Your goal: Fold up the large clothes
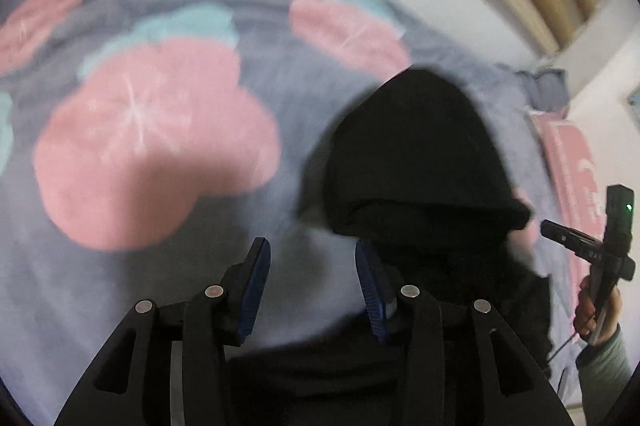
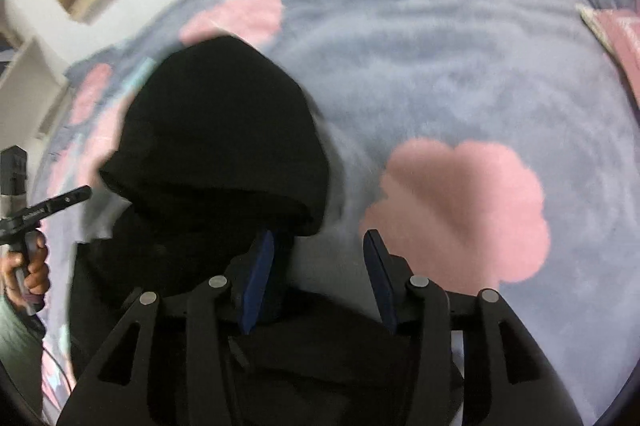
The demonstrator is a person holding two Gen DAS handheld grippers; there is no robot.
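Grey bedspread with pink flowers carries the black hoodie, hood pointing far, body running back under both claws. Left gripper and right gripper stand open, empty, flanking the neck; neither is nearer

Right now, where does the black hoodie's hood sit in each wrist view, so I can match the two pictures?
Left wrist view: the hood lies right of centre, past the right-hand finger of the left tool.
Right wrist view: the hood lies left of centre, past the left-hand finger of the right tool.
Shared landmark: the grey blanket with pink flowers.
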